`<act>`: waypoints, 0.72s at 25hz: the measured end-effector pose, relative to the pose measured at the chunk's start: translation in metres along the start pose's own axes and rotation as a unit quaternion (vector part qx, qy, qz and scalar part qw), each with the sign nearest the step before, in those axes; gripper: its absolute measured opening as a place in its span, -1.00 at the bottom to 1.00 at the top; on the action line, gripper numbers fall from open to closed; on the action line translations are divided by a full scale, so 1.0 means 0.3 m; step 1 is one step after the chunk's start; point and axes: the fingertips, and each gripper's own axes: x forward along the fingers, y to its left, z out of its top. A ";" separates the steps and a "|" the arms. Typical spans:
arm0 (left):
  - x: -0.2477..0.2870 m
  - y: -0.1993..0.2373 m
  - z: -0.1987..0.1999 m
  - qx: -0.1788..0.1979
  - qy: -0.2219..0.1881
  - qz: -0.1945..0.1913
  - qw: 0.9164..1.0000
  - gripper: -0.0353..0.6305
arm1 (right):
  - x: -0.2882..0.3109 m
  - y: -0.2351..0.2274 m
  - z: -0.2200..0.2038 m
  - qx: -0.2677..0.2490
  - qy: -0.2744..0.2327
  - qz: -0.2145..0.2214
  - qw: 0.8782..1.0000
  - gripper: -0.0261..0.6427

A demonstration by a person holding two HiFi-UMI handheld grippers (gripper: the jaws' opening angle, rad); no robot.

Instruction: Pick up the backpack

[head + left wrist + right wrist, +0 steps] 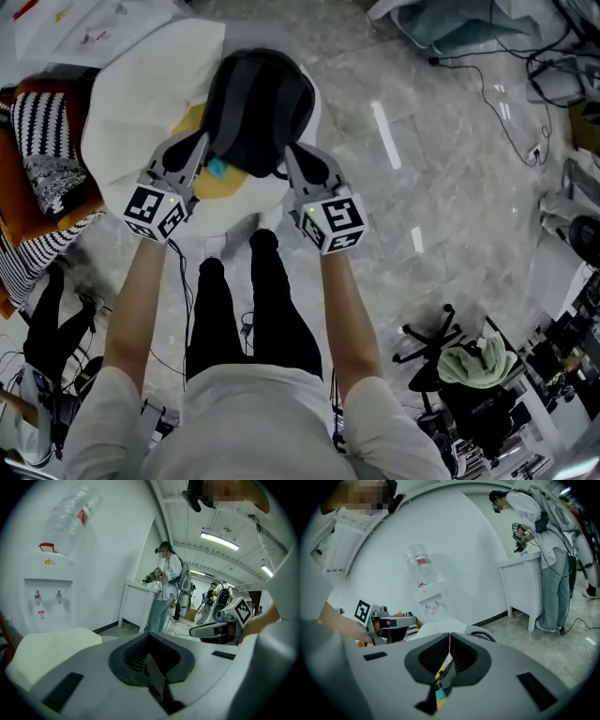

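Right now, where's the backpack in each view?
Head view: backpack top centre, on the white cushion.
Left gripper view: only its dark strap, clamped in the left gripper.
Right gripper view: only a grey strap, clamped in the right gripper.
Shared landmark: the white cushion, in all three.

Grey marble floor (450, 141), white wall (108, 564), water dispenser (47, 597).

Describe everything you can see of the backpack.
The backpack is dark grey and black, looks like fabric, and is rounded, seen from above with a broad side facing up. It sits over a white cushion and a yellow patch; whether it rests there or hangs cannot be told. The left gripper and right gripper flank its near end, each shut on a strap.
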 end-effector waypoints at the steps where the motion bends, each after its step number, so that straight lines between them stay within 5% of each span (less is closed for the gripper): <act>1: 0.019 0.013 -0.020 0.000 0.003 0.000 1.000 -0.88 | 0.016 -0.016 -0.018 0.000 0.002 -0.001 1.000 -0.90; 18: 0.260 0.173 -0.277 -0.001 0.032 0.017 0.999 -0.88 | 0.205 -0.191 -0.206 -0.004 0.009 -0.003 1.000 -0.90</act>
